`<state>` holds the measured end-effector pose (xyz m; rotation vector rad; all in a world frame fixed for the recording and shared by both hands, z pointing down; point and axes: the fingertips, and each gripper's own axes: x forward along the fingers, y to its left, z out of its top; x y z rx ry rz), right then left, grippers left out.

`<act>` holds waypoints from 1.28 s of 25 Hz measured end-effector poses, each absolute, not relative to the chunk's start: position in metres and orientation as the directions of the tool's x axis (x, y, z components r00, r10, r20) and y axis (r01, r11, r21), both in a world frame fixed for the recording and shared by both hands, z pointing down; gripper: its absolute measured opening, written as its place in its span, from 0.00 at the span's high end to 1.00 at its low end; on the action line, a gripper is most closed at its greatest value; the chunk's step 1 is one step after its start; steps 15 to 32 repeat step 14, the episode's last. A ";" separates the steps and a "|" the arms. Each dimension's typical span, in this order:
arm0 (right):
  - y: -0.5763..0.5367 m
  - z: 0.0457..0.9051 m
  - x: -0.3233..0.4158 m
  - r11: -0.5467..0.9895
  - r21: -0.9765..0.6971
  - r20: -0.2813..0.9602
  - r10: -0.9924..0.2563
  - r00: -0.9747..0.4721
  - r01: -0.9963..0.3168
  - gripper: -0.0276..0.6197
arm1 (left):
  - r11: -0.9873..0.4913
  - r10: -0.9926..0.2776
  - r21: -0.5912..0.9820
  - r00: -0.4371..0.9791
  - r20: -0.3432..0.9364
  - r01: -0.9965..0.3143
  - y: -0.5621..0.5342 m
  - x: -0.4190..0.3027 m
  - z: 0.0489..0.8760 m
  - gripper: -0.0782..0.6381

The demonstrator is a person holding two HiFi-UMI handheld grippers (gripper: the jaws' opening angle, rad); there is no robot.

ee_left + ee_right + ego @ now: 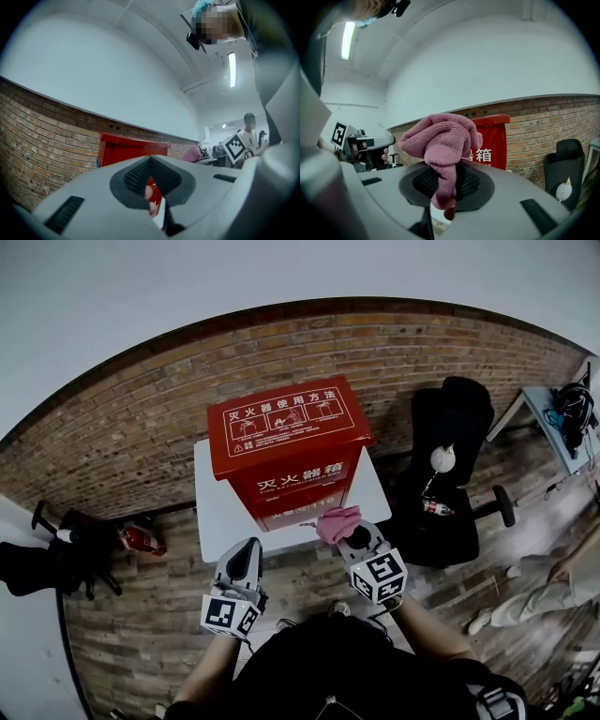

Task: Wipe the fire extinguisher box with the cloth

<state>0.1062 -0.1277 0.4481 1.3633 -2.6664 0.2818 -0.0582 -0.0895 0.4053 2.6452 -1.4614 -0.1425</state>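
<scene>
Dark-clothed torso (328,662) at 6 o'clock of head view, cut off by the bottom edge. Left gripper (246,557) at 7 o'clock of centre, jaws aimed up-frame at the white stand (214,512); contact with it not tellable. Right gripper (354,538) at 5 o'clock of centre, fingertips buried under the pink cloth (337,521). Cloth right at the lower right corner of the red fire extinguisher box (286,442); touching or not, unclear from here. Box upright at centre on the stand, back toward the brick wall (122,437). Black chair (450,474) at 3 o'clock. Small red extinguisher (141,540) on the floor at 9 o'clock, beside a dark object (56,563) too murky to identify. Second person (539,592) at 4 o'clock, mostly cropped by the frame.

Left gripper view: jaws together at the tips, nothing held. Only a slit lower down, red of the box showing through it. Box at 12 o'clock of the jaws, lower part hidden by the gripper body. Cloth a small pink lump at 2 o'clock, right gripper beside it.

Right gripper view: jaws clamped on the cloth, one fold hanging down between the pads, bulk bunched above and covering the box's left edge. Box at 1 o'clock behind the cloth, gap between them unreadable. Left gripper at 9 o'clock, small and partly dark. Chair at 4 o'clock, clipped by the lens rim.
</scene>
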 end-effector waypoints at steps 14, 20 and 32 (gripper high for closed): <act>-0.137 0.441 0.099 0.649 -0.067 0.196 -0.736 -0.648 -0.758 0.84 | -0.503 -0.861 0.131 0.508 0.003 -0.854 -0.097 -0.049 0.400 0.86; -0.137 0.441 0.099 0.649 -0.067 0.196 -0.736 -0.648 -0.758 0.84 | -0.503 -0.861 0.131 0.508 0.003 -0.854 -0.097 -0.049 0.400 0.86; -0.137 0.441 0.099 0.649 -0.067 0.196 -0.736 -0.648 -0.758 0.84 | -0.503 -0.861 0.131 0.508 0.003 -0.854 -0.097 -0.049 0.400 0.86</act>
